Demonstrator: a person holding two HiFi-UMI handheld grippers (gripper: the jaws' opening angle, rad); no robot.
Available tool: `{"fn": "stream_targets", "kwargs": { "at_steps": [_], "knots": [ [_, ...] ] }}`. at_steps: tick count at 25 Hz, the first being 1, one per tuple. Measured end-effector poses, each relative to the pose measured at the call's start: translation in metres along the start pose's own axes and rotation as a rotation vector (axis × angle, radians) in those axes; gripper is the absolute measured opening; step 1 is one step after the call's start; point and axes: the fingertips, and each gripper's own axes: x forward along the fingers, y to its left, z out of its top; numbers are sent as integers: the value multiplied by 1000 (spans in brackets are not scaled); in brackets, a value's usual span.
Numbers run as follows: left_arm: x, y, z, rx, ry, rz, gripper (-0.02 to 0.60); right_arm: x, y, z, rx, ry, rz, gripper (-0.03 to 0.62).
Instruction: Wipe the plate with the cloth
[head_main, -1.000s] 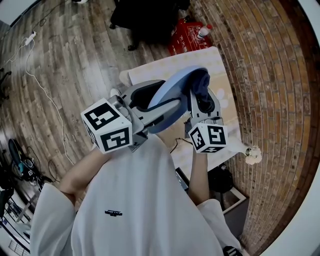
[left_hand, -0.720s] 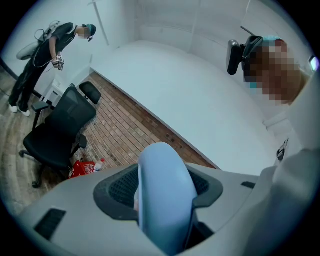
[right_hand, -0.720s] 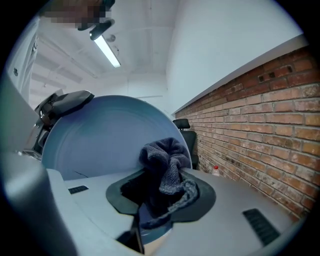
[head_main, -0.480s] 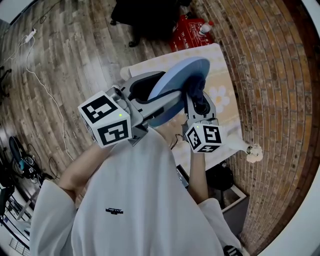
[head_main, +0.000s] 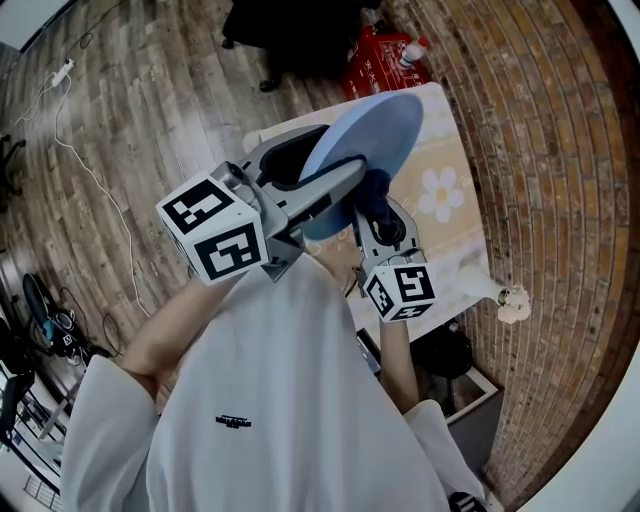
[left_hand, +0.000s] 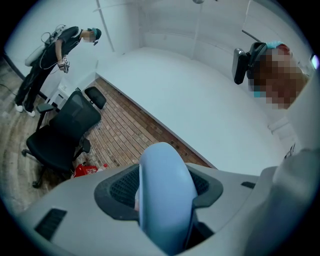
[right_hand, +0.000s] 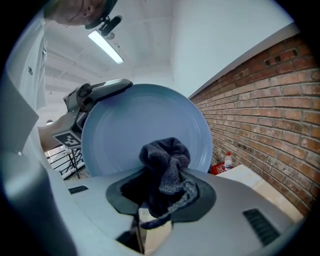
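Above the table (head_main: 455, 240), our left gripper (head_main: 332, 192) clamped on the tilted plate (head_main: 375, 130) rim — right gripper view alone shows our right gripper (right_hand: 162, 195) pinching the cloth (right_hand: 167, 162) at its face, contact hidden.

Cream desk (head_main: 450, 150) with pale flower print, top mostly hidden. It stands on plank wooden floor (head_main: 150, 100); red pack (head_main: 375, 58) on floor just beyond desk's far edge.

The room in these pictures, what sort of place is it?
Probably an office or studio space rather than a kitchen: a black office chair stands on a wood-plank floor, and a bare brick wall runs along one side.
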Motion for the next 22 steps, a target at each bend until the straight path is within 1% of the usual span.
{"fn": "stream_targets", "kwargs": {
  "at_steps": [5, 7, 10, 15, 19, 22],
  "knots": [
    [-1, 0, 3, -6, -21, 6, 249, -7, 16, 4, 0, -8, 49, 143],
    [-1, -1, 3, 9, -25, 11, 249, -9, 27, 6, -4, -12, 80, 143],
    [-2, 2, 1, 37, -26, 27, 249, -8, 49, 11, -43, -11, 128, 143],
    [-3, 4, -5, 59, -3, 26, 249, -7, 75, 24, -82, -37, 209, 143],
    [-1, 6, -11, 50, 10, 21, 248, -11, 87, 36, -162, -90, 231, 143],
    [-2, 7, -17, 38, 23, 17, 248, -11, 94, 45, -170, -121, 242, 143]
  ]
}}
